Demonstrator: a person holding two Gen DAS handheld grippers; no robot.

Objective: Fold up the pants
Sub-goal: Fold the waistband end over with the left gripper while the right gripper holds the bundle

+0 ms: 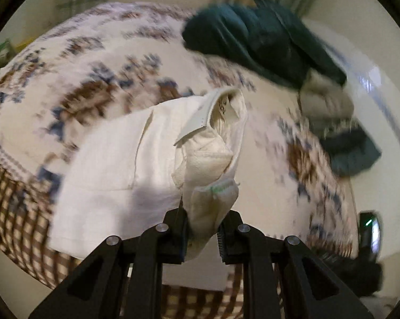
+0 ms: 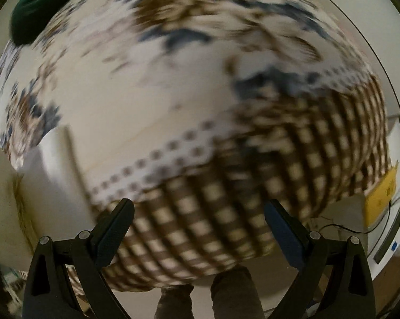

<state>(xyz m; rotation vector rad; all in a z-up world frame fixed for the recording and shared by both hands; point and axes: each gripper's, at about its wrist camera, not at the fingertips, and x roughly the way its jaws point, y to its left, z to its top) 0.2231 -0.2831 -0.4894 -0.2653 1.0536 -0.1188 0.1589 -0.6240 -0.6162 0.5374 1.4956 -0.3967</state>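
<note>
Cream-white pants (image 1: pixel 125 159) hang over the patterned bedspread (image 1: pixel 93 61) in the left wrist view, their waistband and inner pocket lining turned up toward the camera. My left gripper (image 1: pixel 202 228) is shut on a bunched fold of the pants near the waistband. In the right wrist view my right gripper (image 2: pixel 198 228) stands open over the checked border of the bedspread (image 2: pixel 226 186), with nothing between its fingers. A pale piece of the pants (image 2: pixel 48 175) shows at the left of that view, apart from the right gripper.
A dark green garment (image 1: pixel 258 37) lies at the far side of the bed, with a grey one (image 1: pixel 327 101) and another dark one (image 1: pixel 351 151) to the right. A person's legs (image 2: pixel 208 297) stand below the bed edge. A white box and yellow item (image 2: pixel 380 199) sit at right.
</note>
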